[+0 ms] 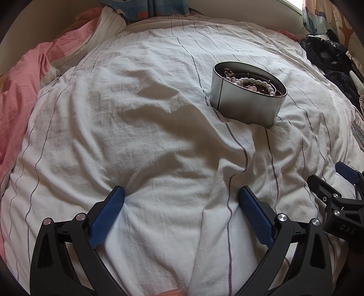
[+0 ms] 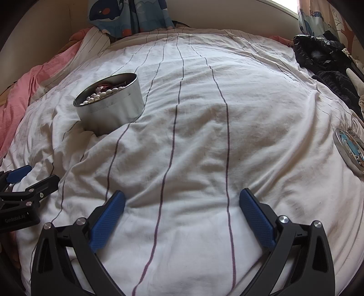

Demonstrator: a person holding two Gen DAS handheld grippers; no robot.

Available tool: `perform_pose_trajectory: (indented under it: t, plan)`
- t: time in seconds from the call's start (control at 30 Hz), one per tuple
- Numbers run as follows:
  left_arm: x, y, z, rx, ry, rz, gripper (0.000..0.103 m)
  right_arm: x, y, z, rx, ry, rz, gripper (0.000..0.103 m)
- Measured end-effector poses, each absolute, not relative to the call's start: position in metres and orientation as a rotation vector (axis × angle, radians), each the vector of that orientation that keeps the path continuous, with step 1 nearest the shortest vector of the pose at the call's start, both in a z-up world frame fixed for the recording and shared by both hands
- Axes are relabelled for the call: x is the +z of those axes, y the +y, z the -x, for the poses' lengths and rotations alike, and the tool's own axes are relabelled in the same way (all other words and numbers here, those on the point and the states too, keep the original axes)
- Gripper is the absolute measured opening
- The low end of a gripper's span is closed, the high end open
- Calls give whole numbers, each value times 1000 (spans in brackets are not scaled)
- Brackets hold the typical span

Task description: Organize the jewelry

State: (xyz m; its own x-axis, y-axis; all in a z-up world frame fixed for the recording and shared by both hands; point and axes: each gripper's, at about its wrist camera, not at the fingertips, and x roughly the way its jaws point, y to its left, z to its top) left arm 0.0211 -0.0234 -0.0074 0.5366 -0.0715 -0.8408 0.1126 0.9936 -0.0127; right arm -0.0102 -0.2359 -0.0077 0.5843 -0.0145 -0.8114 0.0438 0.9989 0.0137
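A round silver tin [image 1: 245, 104] stands open on the white striped bedsheet, holding a white pearl strand [image 1: 252, 82] and dark pink jewelry. It also shows in the right wrist view [image 2: 113, 107] with the pearls [image 2: 100, 95] inside. Its lid [image 2: 350, 148], silver-rimmed with a blue picture, lies flat at the right edge of the bed. My left gripper [image 1: 182, 193] is open and empty, low over the sheet, near of the tin. My right gripper [image 2: 182, 195] is open and empty, to the right of the tin. Each gripper shows at the other view's edge.
A pink blanket [image 1: 22, 91] is bunched along the left side. Dark clothing [image 2: 323, 59] is piled at the far right corner. A blue patterned cloth [image 2: 127, 16] hangs at the head of the bed. The sheet [image 2: 193, 118] is wrinkled.
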Motion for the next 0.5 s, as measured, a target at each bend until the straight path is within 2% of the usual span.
perform_pose_trajectory:
  t: [0.5]
  plan:
    - [-7,-24,-21,-109,998,-47,96,-8,-235,11,-34,945,-32,96]
